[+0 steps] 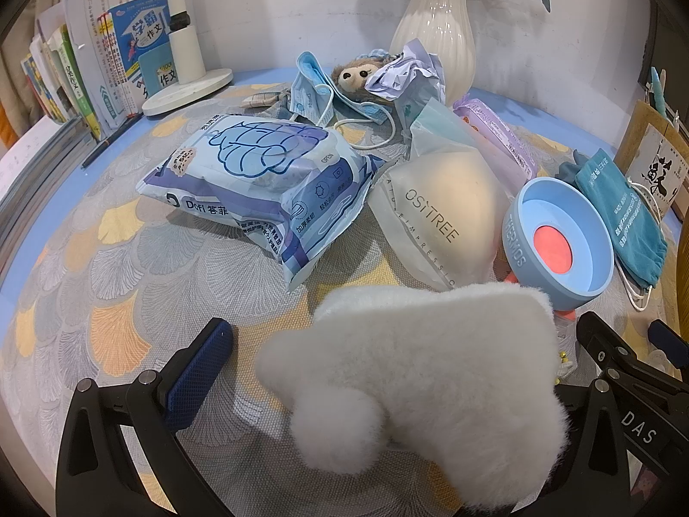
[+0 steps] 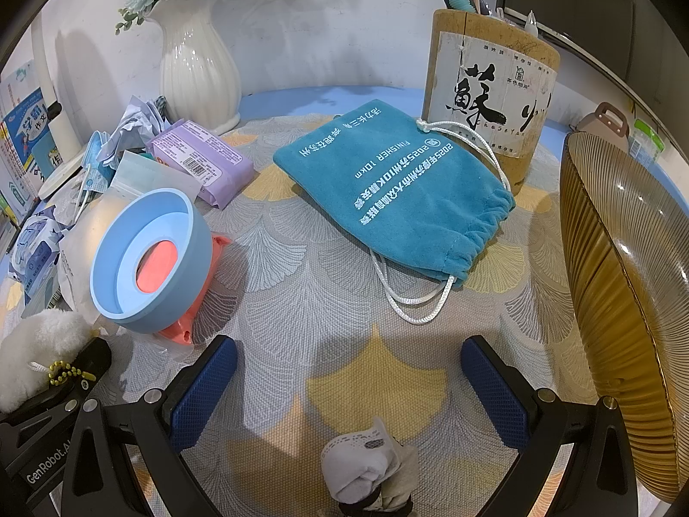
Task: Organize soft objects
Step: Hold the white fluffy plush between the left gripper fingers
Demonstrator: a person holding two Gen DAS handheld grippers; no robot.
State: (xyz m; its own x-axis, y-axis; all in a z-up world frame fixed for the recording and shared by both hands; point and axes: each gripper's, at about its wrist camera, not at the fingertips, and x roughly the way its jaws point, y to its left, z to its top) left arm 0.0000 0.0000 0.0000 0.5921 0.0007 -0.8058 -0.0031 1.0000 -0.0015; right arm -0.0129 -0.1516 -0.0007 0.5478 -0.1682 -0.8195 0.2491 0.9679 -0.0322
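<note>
A fluffy white plush (image 1: 413,370) lies on the patterned cloth between the wide-apart fingers of my left gripper (image 1: 400,366); the left finger (image 1: 198,370) stands clear of it, the right finger is hidden behind the plush. My right gripper (image 2: 349,392) is open and empty above the cloth; its pads (image 2: 202,392) are apart. A teal drawstring pouch (image 2: 396,189) lies ahead of it. A small rolled white sock (image 2: 370,469) sits below the right gripper. The plush (image 2: 38,344) also shows at the left edge of the right wrist view.
A blue wipes pack (image 1: 262,176), a frosted pouch with a beige pad (image 1: 439,211), face masks (image 1: 318,90), a small plush doll (image 1: 357,73) and a purple pack (image 2: 202,159) are piled. A blue silicone cup (image 2: 146,254), white vase (image 2: 198,69), bamboo pen holder (image 2: 486,82), amber ribbed bowl (image 2: 624,301), books (image 1: 107,64).
</note>
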